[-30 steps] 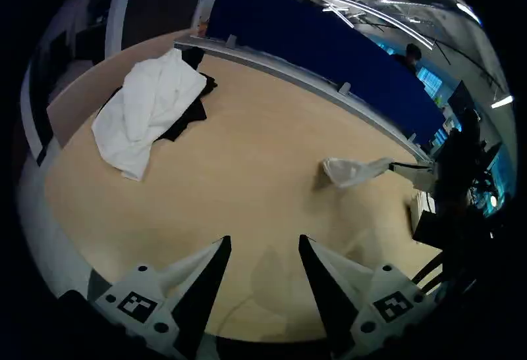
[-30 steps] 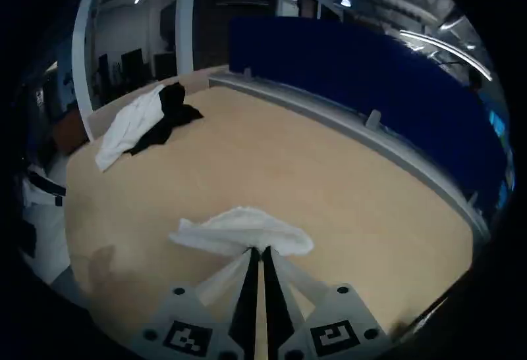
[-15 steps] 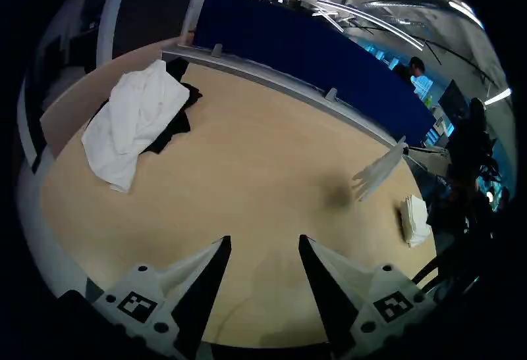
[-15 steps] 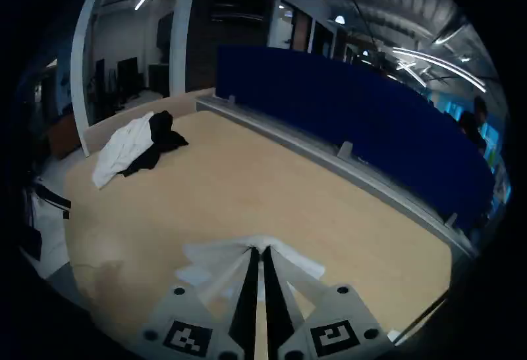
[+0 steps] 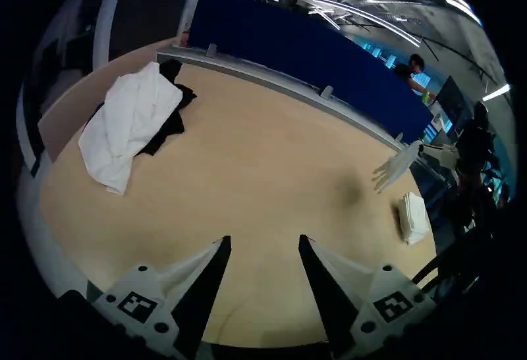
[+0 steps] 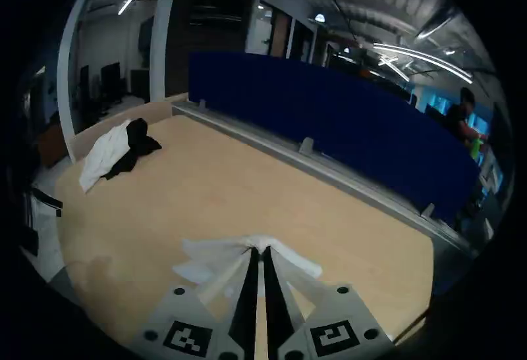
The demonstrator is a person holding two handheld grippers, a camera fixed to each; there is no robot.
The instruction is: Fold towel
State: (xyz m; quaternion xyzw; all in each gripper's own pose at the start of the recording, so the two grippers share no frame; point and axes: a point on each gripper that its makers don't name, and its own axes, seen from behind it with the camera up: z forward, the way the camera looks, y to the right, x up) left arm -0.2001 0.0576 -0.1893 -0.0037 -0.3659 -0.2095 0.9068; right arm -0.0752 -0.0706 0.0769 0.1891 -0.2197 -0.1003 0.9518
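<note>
The right tool (image 6: 259, 251) has its two fingers pressed tight together on a bunched edge of the white towel (image 6: 211, 253), which spreads out to either side of the tips. In the left gripper view that towel hangs in the air off the far right of the counter (image 5: 263, 162), with its shadow (image 5: 349, 192) lying apart from it on the wood. From that I judge it is lifted clear, probably so the cloth can fall loose instead of dragging. It looks streaked, so its exact shape is hard to tell.

The left tool (image 5: 263, 238) is spread wide with nothing between its fingers, low over the near edge of the counter. That placing seems meant to keep it ready to catch a free corner, since one grip cannot square a fold.

A folded white stack (image 5: 413, 217) sits on the right edge of the counter, just below the hanging towel; it may be where finished pieces go. At the far left a heap of white cloth (image 5: 128, 123) lies over a dark cloth (image 5: 172, 123), well apart from both tools, likely waiting its turn. A blue partition (image 5: 309, 44) runs along the far side
</note>
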